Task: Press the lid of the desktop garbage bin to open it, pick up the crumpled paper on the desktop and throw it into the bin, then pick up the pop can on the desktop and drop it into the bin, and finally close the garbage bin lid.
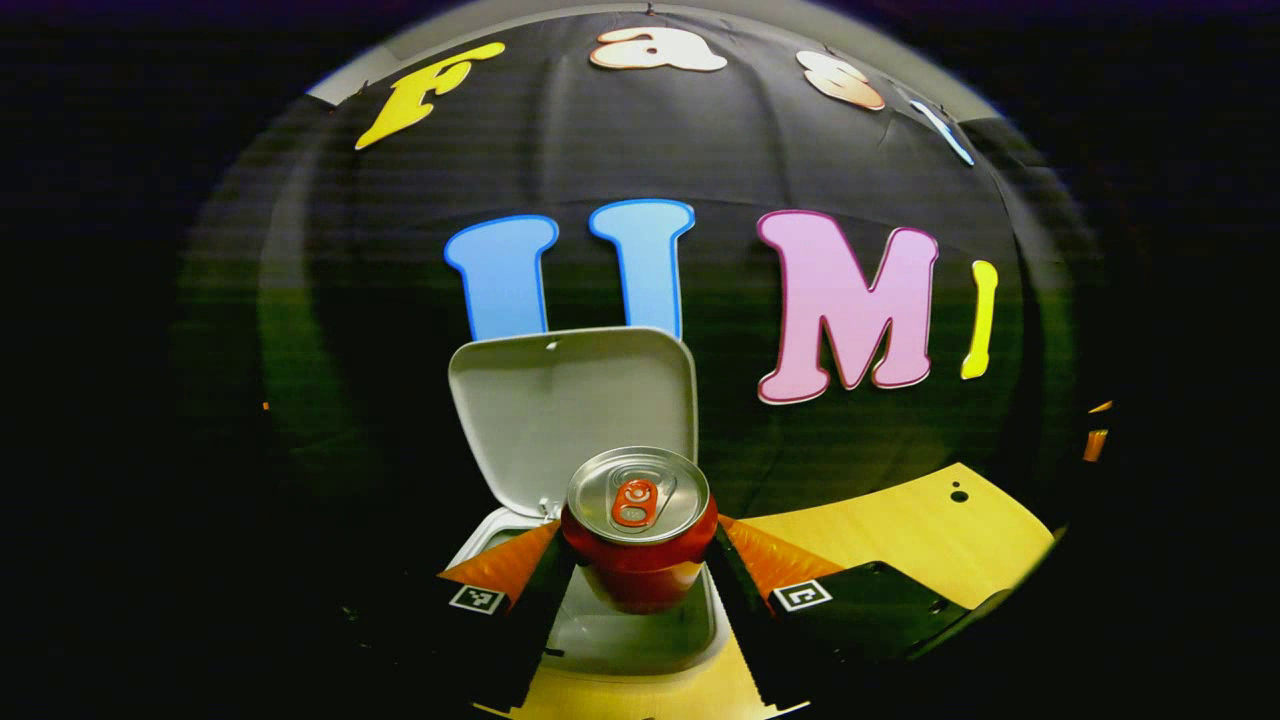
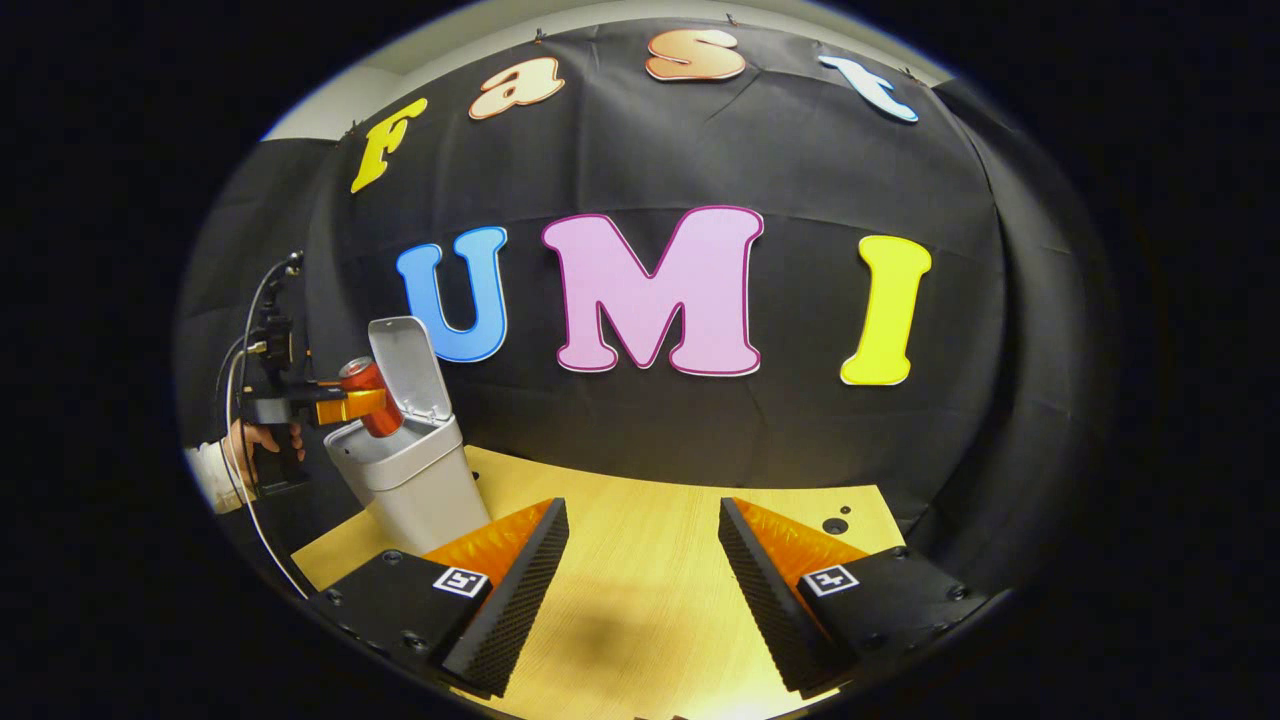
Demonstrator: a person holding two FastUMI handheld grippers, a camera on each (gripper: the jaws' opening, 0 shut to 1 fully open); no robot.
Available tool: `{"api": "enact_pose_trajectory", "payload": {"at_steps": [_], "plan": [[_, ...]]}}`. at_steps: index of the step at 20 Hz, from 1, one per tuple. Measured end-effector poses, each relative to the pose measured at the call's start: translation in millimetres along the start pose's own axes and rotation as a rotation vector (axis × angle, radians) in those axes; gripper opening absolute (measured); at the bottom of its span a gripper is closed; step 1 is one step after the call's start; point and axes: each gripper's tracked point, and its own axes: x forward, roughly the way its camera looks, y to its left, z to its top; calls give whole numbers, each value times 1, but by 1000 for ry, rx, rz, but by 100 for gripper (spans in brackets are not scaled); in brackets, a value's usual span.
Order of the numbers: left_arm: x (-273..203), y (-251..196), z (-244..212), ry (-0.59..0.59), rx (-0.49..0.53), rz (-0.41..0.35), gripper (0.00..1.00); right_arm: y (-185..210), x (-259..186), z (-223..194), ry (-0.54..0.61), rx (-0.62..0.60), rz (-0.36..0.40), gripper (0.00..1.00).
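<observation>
The left claw (image 1: pixel 640 560) is clamped with both fingers (image 1: pixel 505 570) pressed against opposite sides of what it carries, held level and raised; a hand (image 2: pixel 262 440) with a pale sleeve grips its handle from behind. The right claw (image 2: pixel 643 560) hangs low with its fingers (image 2: pixel 520 570) spread wide, gripping nothing.

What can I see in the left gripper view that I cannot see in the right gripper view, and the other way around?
Left gripper view: the can's silver top with its pull tab, and the bin's open inside directly below the can.

Right gripper view: the bin's outer wall, the hand holding the left gripper, and the right gripper open over bare desk.

Both: the pop can held between the left gripper's fingers, the bin's lid standing open, the wooden desk.
</observation>
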Motion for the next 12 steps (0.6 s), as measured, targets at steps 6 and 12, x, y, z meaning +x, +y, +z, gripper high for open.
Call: {"api": "enact_pose_trajectory", "payload": {"at_steps": [6,12], "plan": [[22,31,-43,93,-46,62,82,-3,-8,-8,26,-10,-24,98],[20,36,-18,-2,-37,73,91,-8,-14,-5,22,-12,-43,97]]}}
